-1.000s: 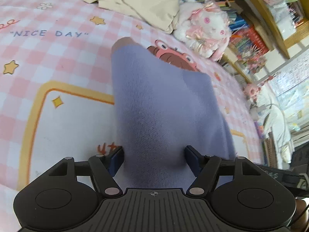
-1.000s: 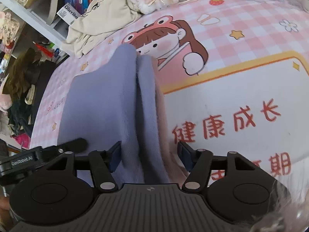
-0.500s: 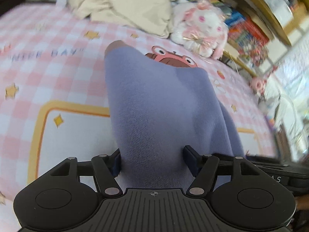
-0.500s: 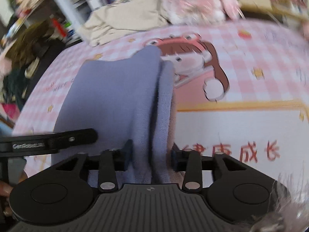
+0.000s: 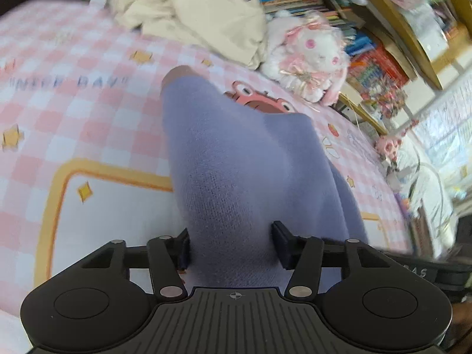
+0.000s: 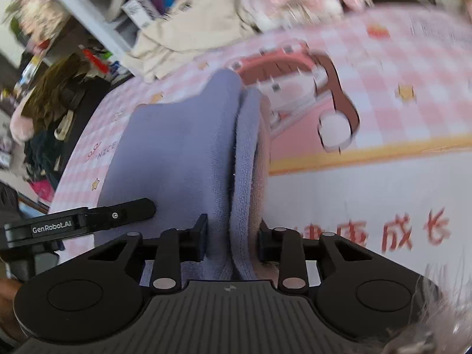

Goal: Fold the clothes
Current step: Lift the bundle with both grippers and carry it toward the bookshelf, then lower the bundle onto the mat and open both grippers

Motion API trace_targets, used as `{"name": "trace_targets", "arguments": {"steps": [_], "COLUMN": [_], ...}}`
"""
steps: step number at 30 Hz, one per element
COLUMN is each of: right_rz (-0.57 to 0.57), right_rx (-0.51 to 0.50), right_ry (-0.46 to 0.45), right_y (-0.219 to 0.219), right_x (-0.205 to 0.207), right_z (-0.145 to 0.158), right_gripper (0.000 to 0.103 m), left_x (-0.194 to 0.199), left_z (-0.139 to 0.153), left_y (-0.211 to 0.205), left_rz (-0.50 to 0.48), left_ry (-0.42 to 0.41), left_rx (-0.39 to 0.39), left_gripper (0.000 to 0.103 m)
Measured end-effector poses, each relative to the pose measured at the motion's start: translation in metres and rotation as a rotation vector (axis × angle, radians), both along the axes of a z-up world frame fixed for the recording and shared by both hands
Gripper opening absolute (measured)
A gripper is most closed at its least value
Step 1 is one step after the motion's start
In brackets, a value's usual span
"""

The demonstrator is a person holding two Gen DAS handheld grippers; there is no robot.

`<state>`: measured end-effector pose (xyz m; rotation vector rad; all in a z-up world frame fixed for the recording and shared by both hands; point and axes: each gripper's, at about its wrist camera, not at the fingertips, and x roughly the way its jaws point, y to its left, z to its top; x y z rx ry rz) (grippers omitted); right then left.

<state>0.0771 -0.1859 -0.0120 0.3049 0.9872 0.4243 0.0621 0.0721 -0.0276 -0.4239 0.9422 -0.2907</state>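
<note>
Both grippers had hold of the lavender knit garment [image 5: 244, 177] at once. The left gripper [image 5: 231, 246] pinched a thick bunch of it between its fingers [image 5: 281, 243], the cloth running forward over the pink checked bedsheet [image 5: 88, 118]. The right gripper [image 6: 231, 237] clamped a doubled-over fold of the same garment [image 6: 183, 153], fingers [image 6: 199, 237] pressed against both sides of the cloth. In the right wrist view, the left gripper's finger [image 6: 124, 212] reached in from the left edge. Beyond the garment, a cream cloth heap [image 5: 200, 14] and a white plush toy [image 5: 309, 56] sat at the bed's far side, beside the bookshelf [image 5: 380, 67]. The right view was blurred.
</note>
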Motion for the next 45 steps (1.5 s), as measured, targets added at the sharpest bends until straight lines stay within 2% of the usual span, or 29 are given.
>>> {"name": "trace_targets", "arguments": {"steps": [2,6,15,23,35,45], "right_rz": [0.023,0.049,0.068,0.007,-0.071,-0.107], "right_rx": [-0.045,-0.076,-0.074,-0.074,-0.094,-0.101], "right_ry": [-0.076,-0.172,-0.246,-0.217,-0.203,-0.178], "right_y": [0.007,0.015,0.035,0.058,0.081,0.095], "right_x": [-0.006,-0.010,0.012,0.054,0.116,0.146], "right_z": [0.010,0.025,0.043,0.036,0.018,0.001], "right_gripper": [0.027,0.027,0.027,0.027,0.027,0.027], "left_x": [-0.003,-0.003,0.024,0.081,0.153,0.184], "left_z": [0.009,0.025,0.045,0.038,0.025,0.012], "left_y": [-0.004,0.001,0.021,0.041,0.058,0.067], "left_rz": [-0.017,-0.012,-0.028,-0.100,-0.146,-0.126], "left_ry": [-0.041,-0.097,-0.158,-0.160,-0.159,-0.129], "left_rx": [0.040,0.038,0.050,0.074,0.097,0.115], "left_gripper": [0.050,0.050,0.050,0.050,0.050,0.050]}}
